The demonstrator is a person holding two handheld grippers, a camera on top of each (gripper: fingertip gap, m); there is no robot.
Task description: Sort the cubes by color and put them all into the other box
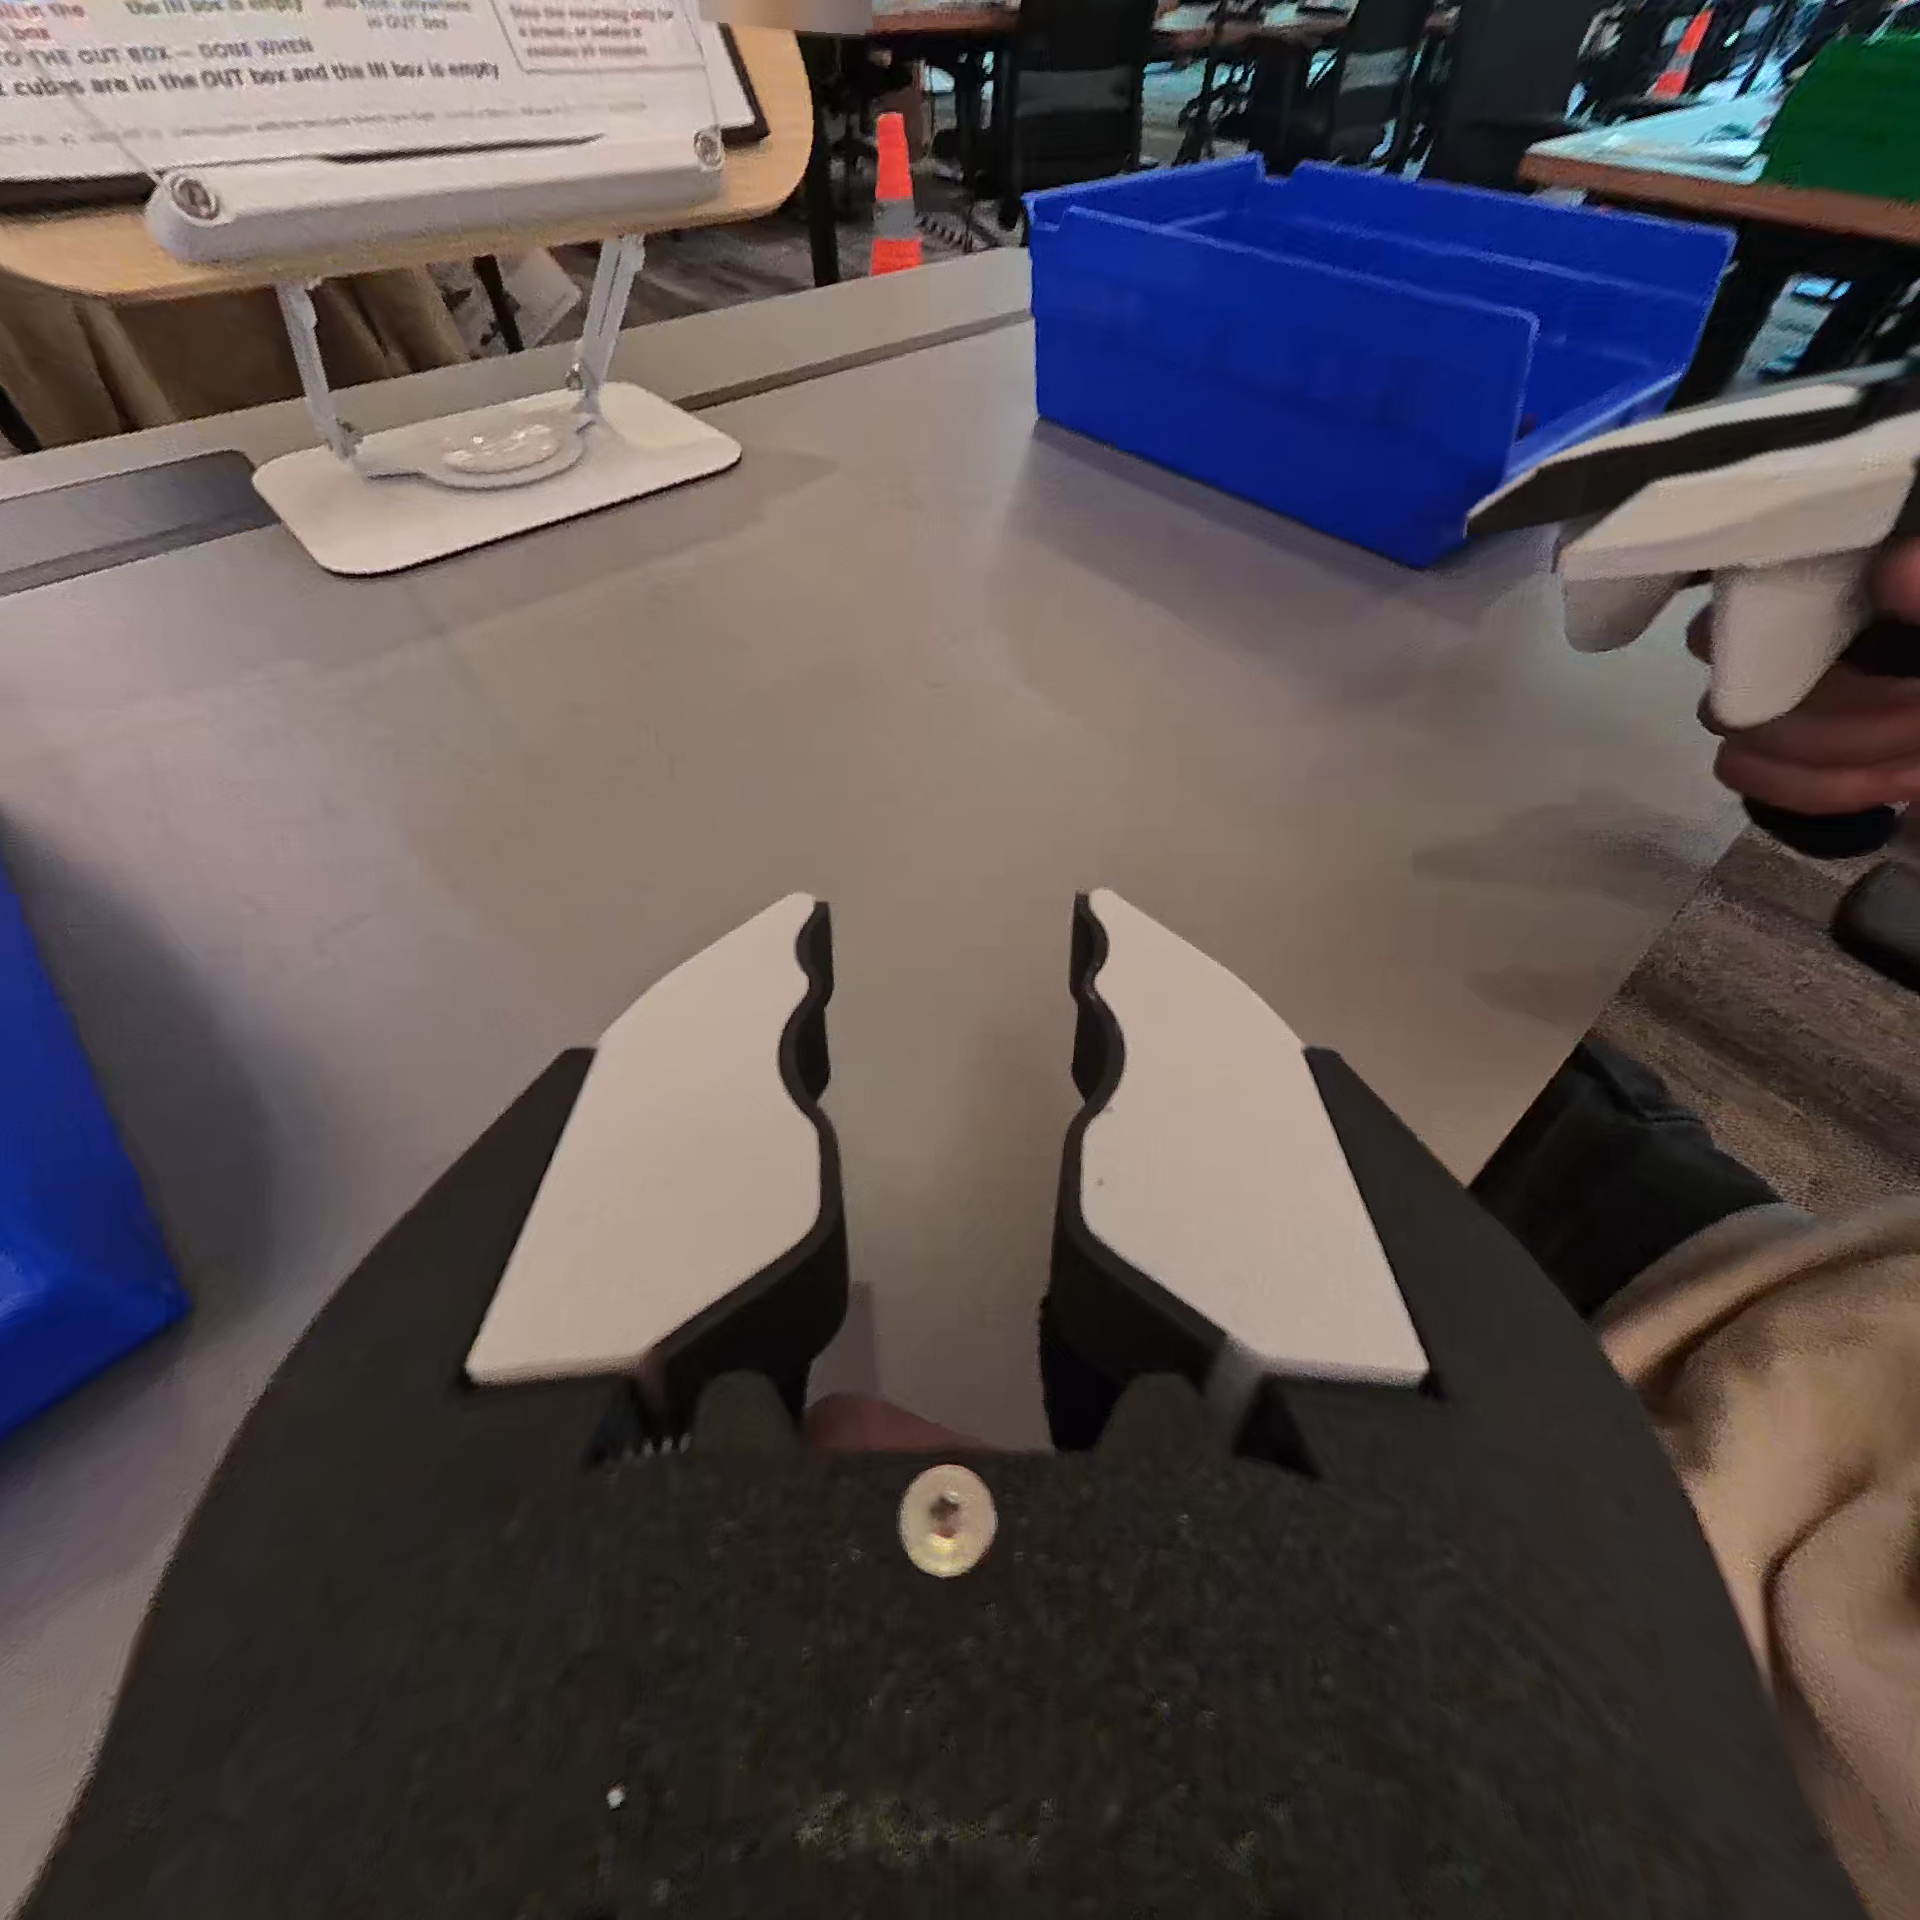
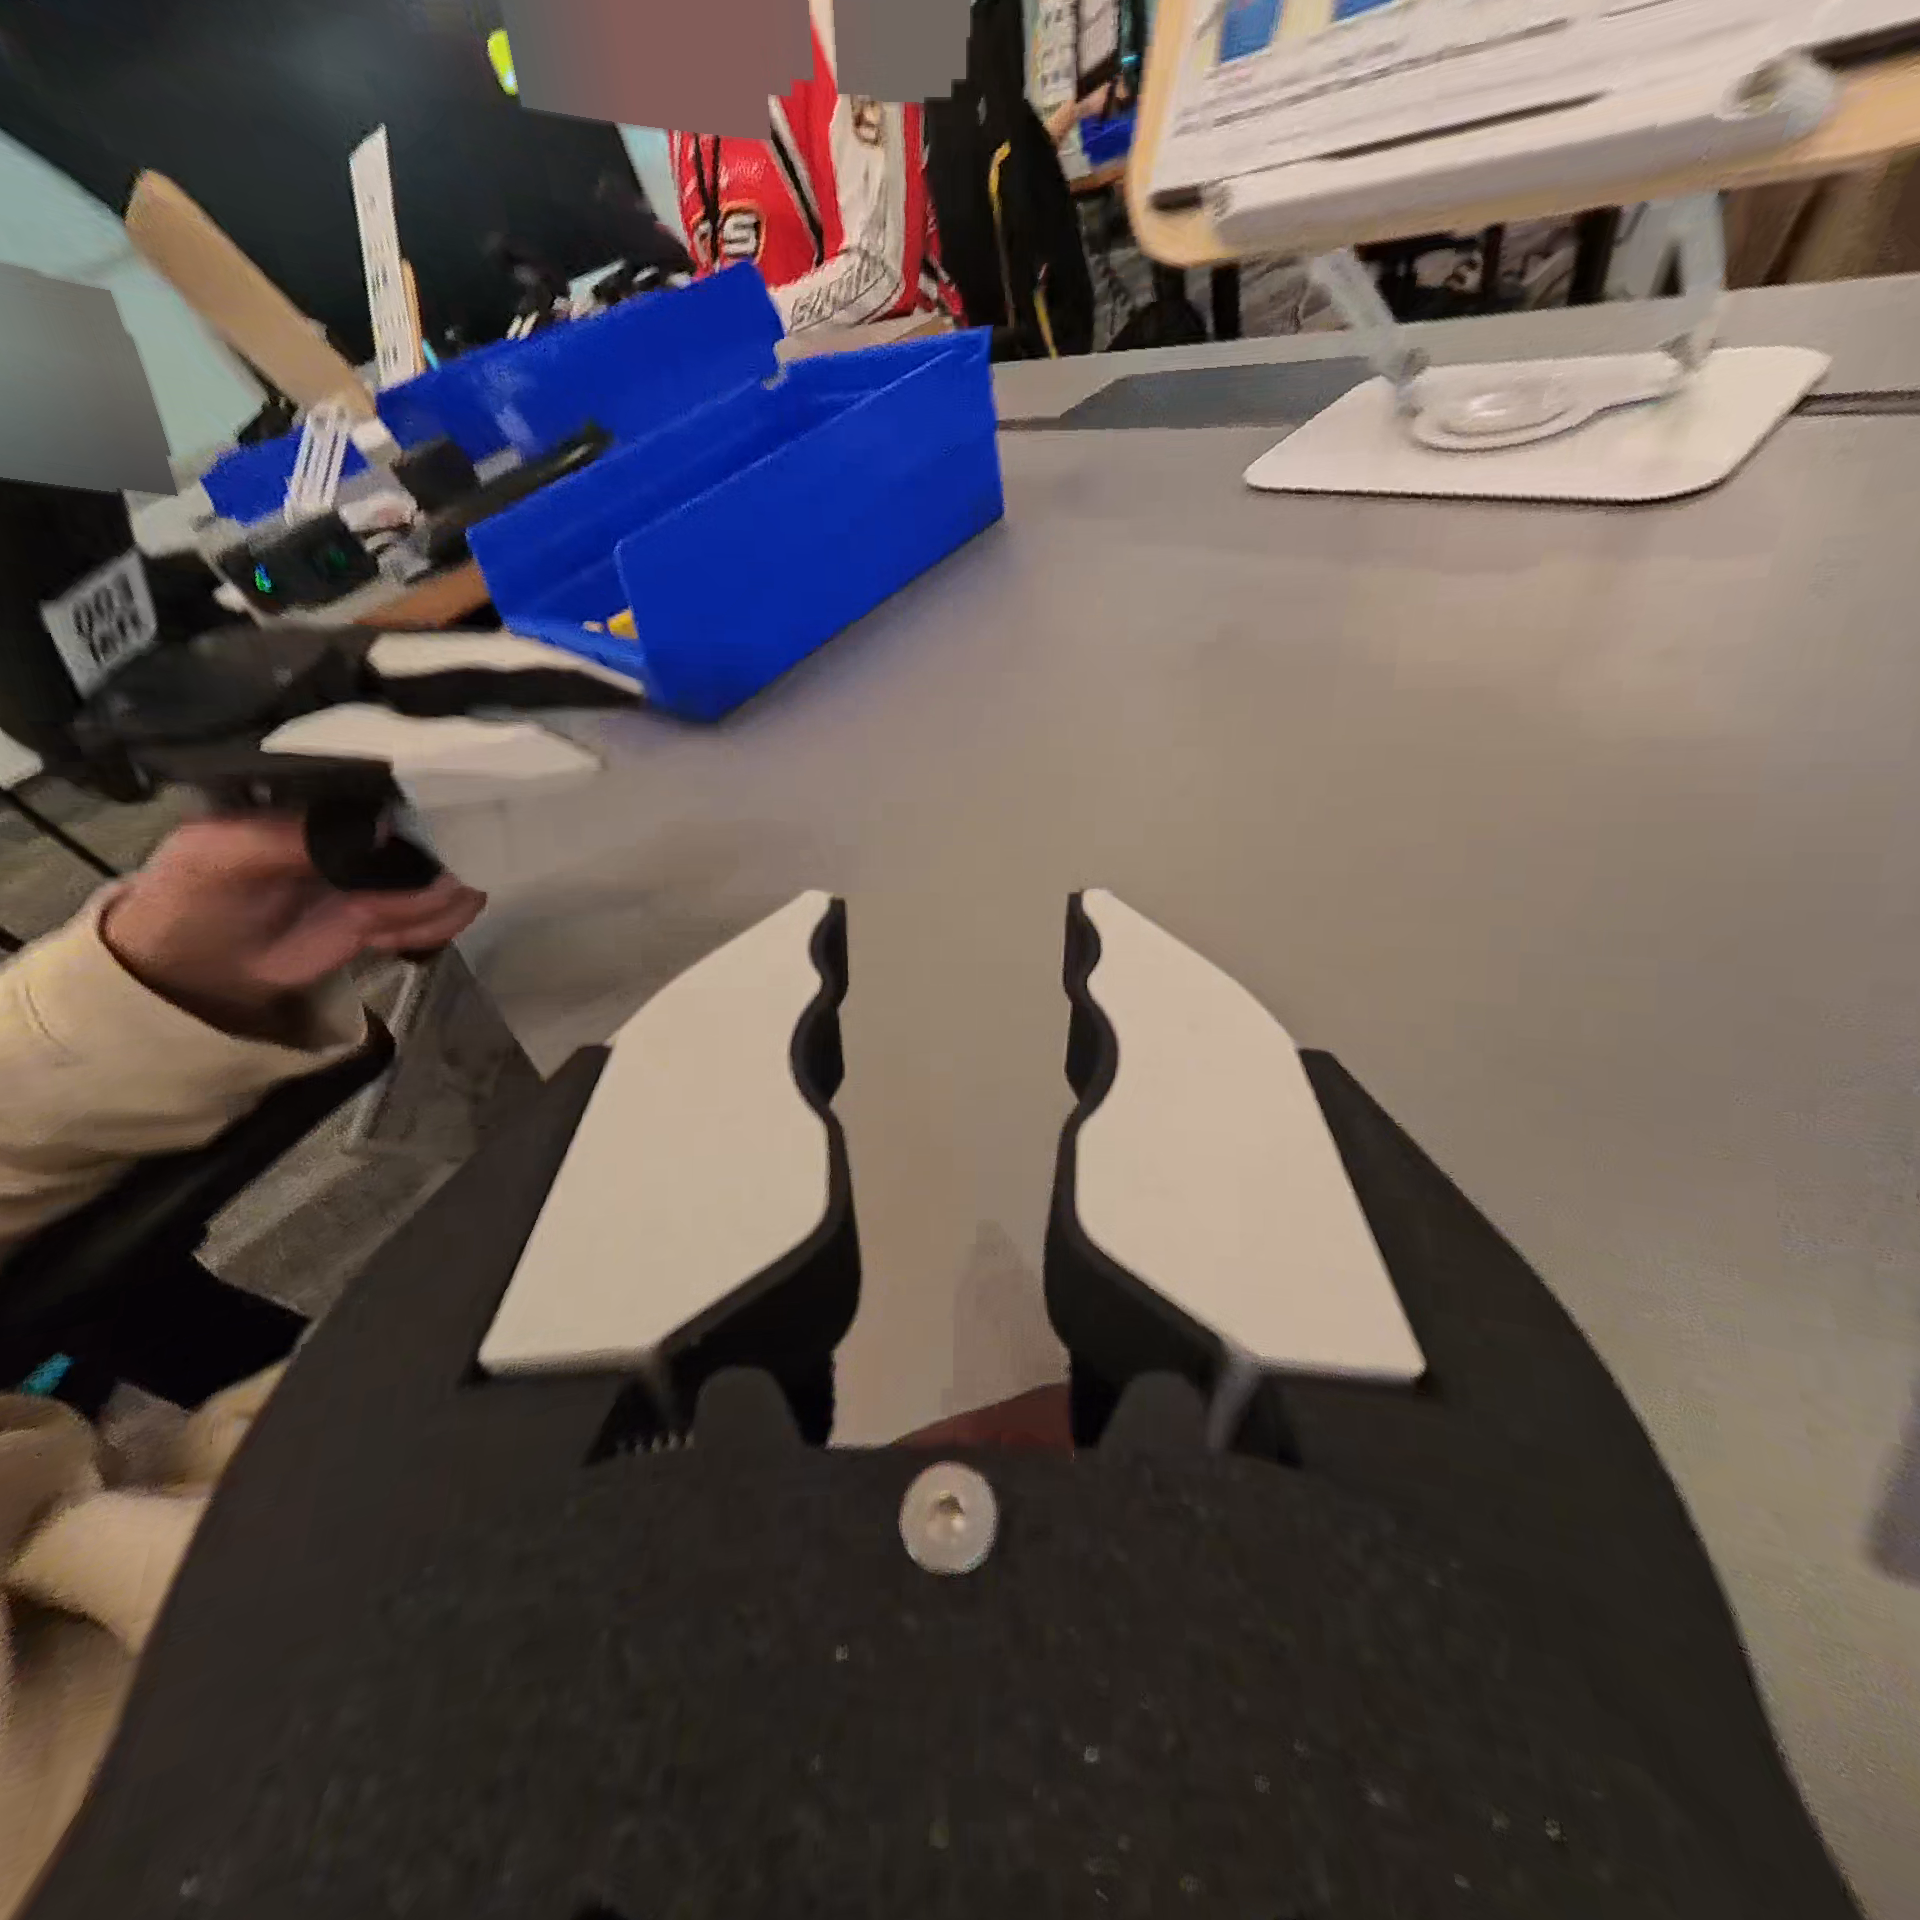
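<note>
Both the left gripper (image 1: 951, 914) and the right gripper (image 2: 954, 914) hang open and empty over the grey worktop (image 1: 935, 644). The blue plastic box with yellow cubes (image 2: 748, 530) sits far ahead to the right gripper's left, nearer the left gripper. Its wall hides most cubes; only a yellow bit (image 2: 620, 623) peeks out.

Two blue plastic boxes sit on the grey table, well apart. The one seen from the left wrist view (image 1: 1351, 353) stands upright at the far right, with a divider wall running inside it. The other box (image 2: 748, 520) lies off to the left, and a bit of yellow (image 2: 620, 623) peeks out at its open end (probably a cube, too blurry to tell).
</note>
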